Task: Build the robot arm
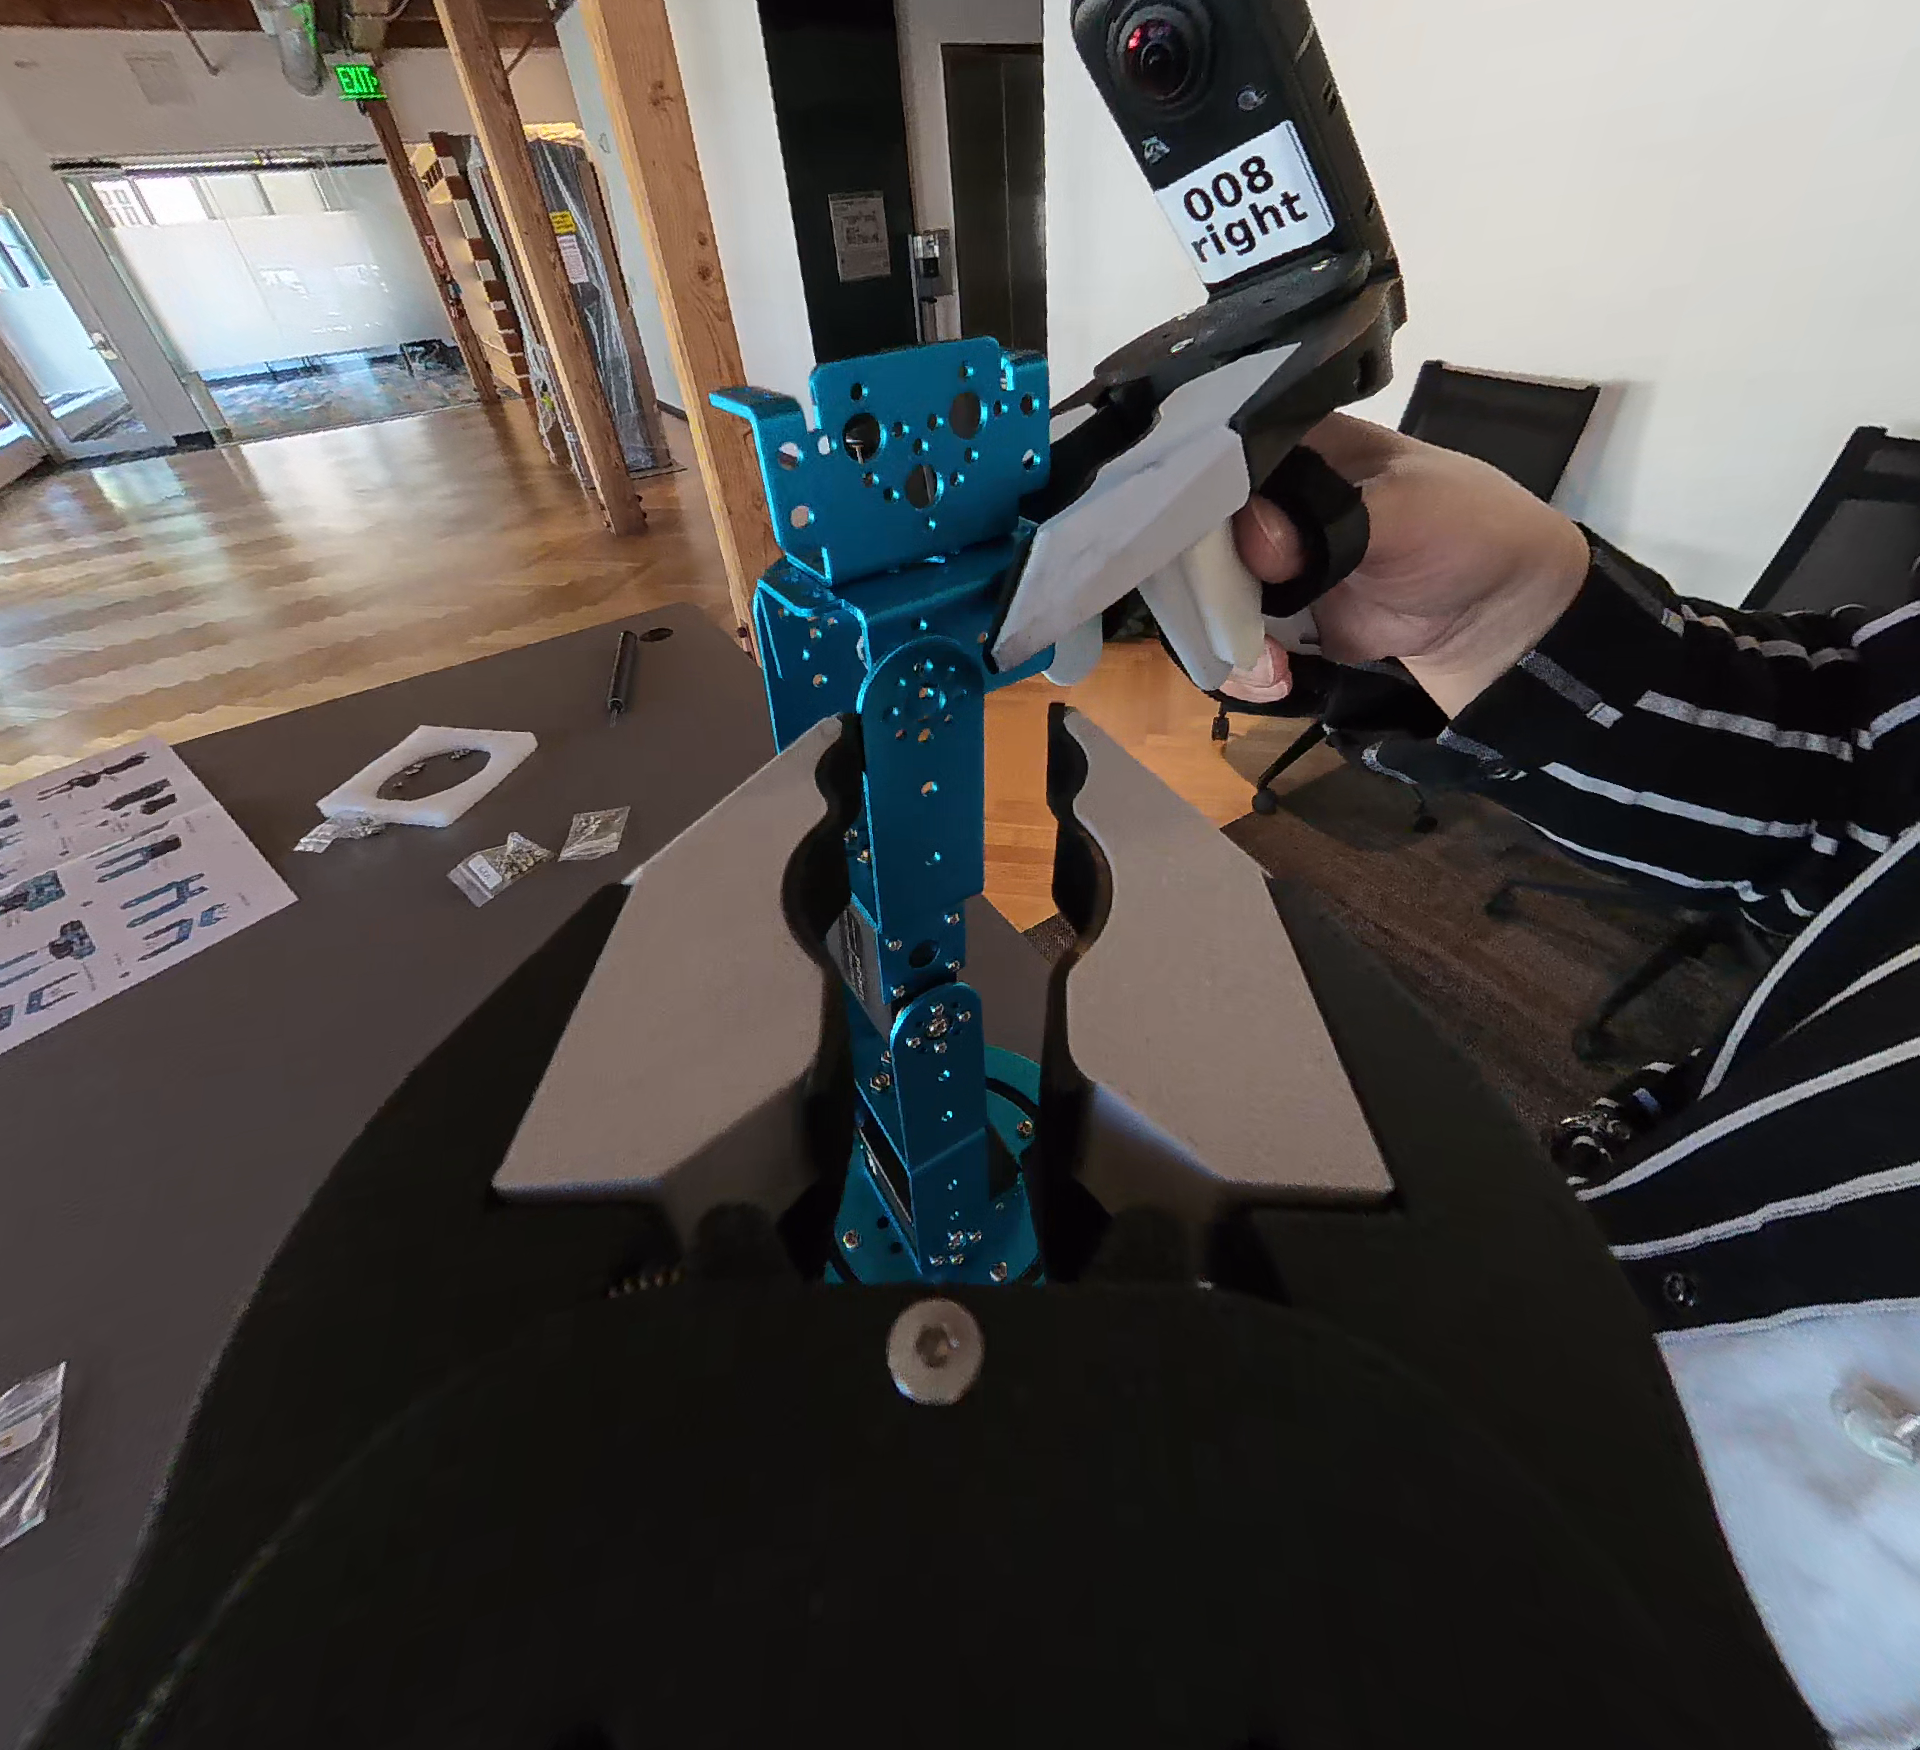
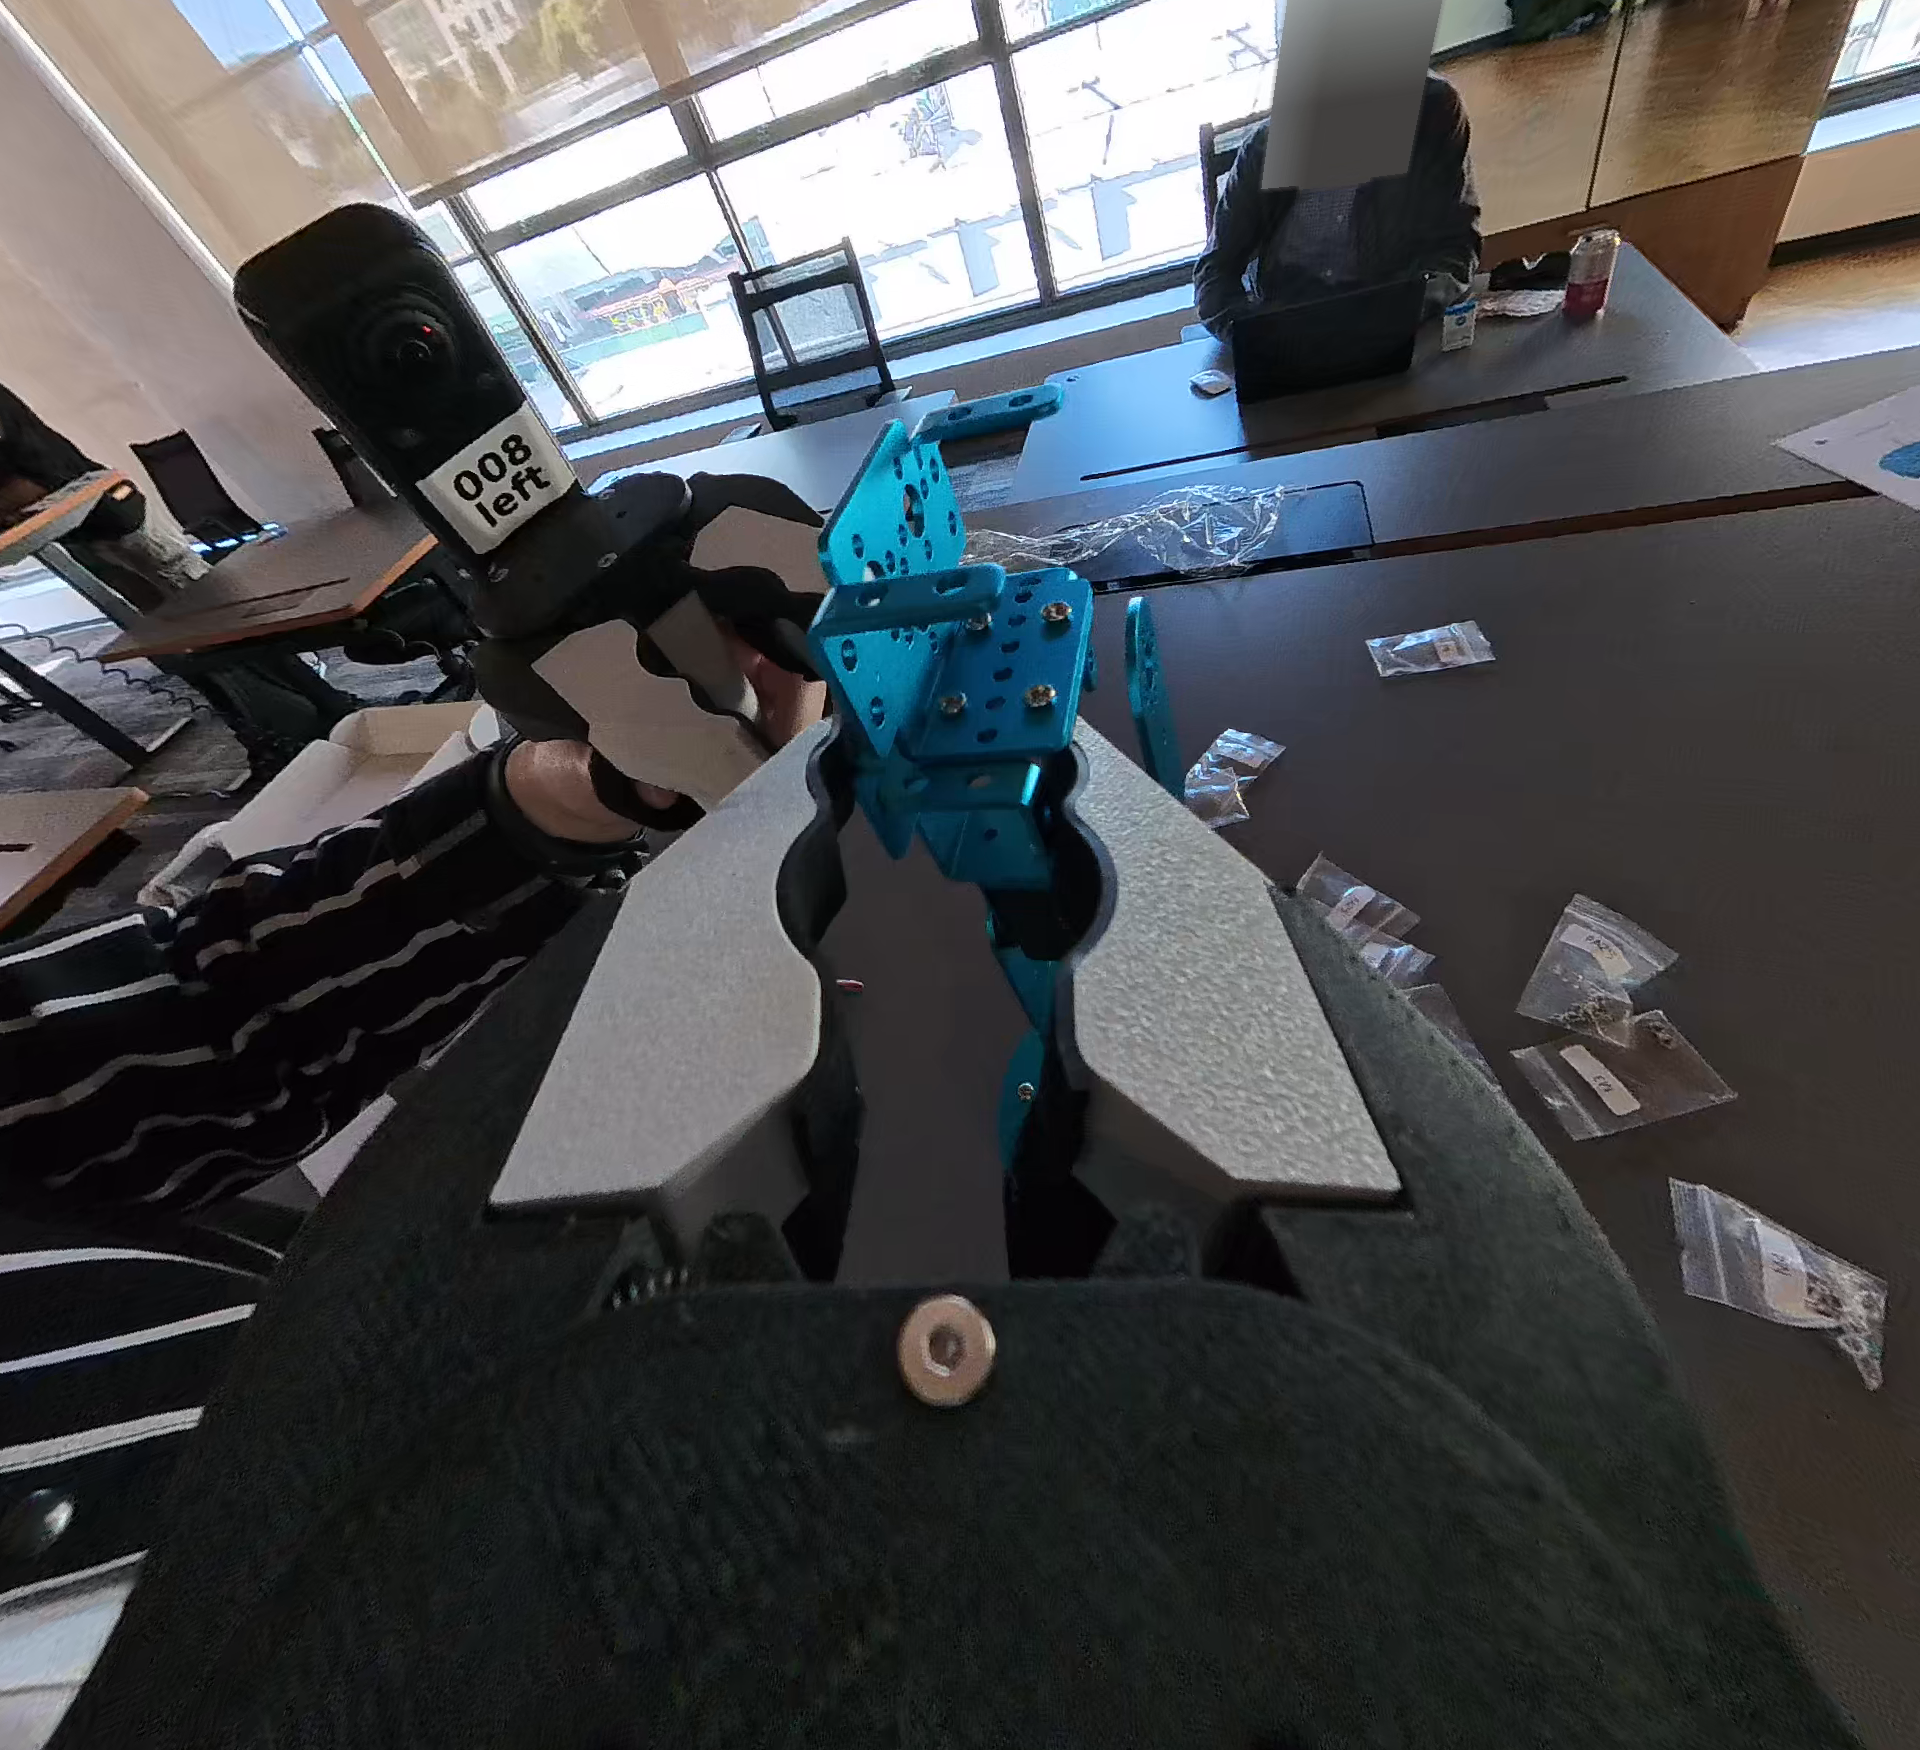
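A blue metal robot arm (image 1: 920, 765) stands upright on a round base on the dark table (image 1: 260, 1025). My left gripper (image 1: 945, 734) is open, its fingers on either side of the arm's middle link; the left finger is close against it and the right one leaves a gap. My right gripper (image 2: 951, 755) is shut on the arm's upper bracket section (image 2: 966, 692). It reaches in from the right in the left wrist view (image 1: 1039, 599), held by a hand. The left gripper also shows in the right wrist view (image 2: 800, 578), just left of the arm.
A printed sheet (image 1: 104, 879), a white foam piece (image 1: 426, 765), small bags of hardware (image 1: 540, 853) and a black tool (image 1: 620, 661) lie on the table. More bags (image 2: 1600, 1025), a loose blue part (image 2: 1153, 692) and plastic wrap (image 2: 1143, 526) lie to the right. A person with a laptop (image 2: 1330, 339) sits at the far table.
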`<state>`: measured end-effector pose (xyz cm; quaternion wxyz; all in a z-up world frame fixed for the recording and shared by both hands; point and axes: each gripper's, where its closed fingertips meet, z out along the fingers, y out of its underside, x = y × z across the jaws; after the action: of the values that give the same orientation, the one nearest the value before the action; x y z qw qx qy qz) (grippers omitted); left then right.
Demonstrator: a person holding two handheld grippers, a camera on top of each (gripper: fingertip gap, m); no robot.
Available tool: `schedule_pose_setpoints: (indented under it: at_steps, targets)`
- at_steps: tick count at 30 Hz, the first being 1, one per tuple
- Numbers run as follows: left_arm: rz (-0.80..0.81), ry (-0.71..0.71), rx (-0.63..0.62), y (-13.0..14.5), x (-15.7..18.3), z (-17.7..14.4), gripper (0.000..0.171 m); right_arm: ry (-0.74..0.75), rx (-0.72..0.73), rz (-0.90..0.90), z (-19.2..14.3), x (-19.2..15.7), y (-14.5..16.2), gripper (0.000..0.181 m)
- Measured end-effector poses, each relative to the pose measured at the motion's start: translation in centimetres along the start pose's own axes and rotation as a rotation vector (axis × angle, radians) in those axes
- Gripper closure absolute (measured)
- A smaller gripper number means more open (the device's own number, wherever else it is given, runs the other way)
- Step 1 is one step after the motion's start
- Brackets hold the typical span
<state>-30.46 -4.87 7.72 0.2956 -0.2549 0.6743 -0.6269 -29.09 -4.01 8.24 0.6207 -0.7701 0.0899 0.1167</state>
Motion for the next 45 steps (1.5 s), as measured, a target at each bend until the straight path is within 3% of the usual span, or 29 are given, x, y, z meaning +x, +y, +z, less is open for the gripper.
schedule_pose_setpoints:
  at_steps: [8,12,15,17,22,27,33,37,41,43,45]
  targets:
    - [0.000,-0.023,-0.001,-0.1,-0.1,-1.1,0.137,0.002,0.073,-0.024,-1.1,0.3,-0.8,0.146]
    - [-0.068,-0.084,0.028,-1.6,0.0,-3.6,0.132,-0.082,0.189,-0.021,-4.9,0.3,-1.5,0.146]
    - [-0.130,-0.168,0.005,-2.6,0.3,-5.3,0.121,-0.101,0.225,-0.040,-9.3,2.8,-1.1,0.146]
    - [-0.149,-0.271,-0.055,-2.4,0.3,-6.3,0.115,-0.042,0.247,-0.072,-12.8,6.5,-0.8,0.147]
    - [-0.133,-0.610,-0.131,-2.5,1.3,-7.3,0.108,0.156,0.239,-0.126,-20.4,19.9,-0.4,0.147]
    - [-0.118,-1.040,-0.059,-3.7,1.5,-4.5,0.100,0.179,0.178,-0.076,-23.5,33.9,-2.6,0.147]
    - [-0.112,-1.311,0.026,-6.7,-1.4,0.1,0.091,0.142,0.062,-0.095,-21.8,46.2,-6.4,0.147]
    - [0.061,-1.443,0.065,-10.8,-2.3,3.1,0.094,0.071,0.047,-0.123,-18.9,52.0,-6.9,0.147]
    - [0.133,-1.420,0.106,-11.3,-4.7,9.5,0.099,0.042,0.020,-0.136,-16.7,58.2,-6.3,0.147]
    - [0.140,-1.355,0.139,-11.4,-7.2,13.8,0.099,0.035,-0.034,-0.144,-16.1,61.2,-6.2,0.147]
    - [0.125,-1.316,0.096,-10.9,-10.6,17.9,0.101,0.030,-0.064,-0.149,-15.5,64.2,-6.8,0.147]
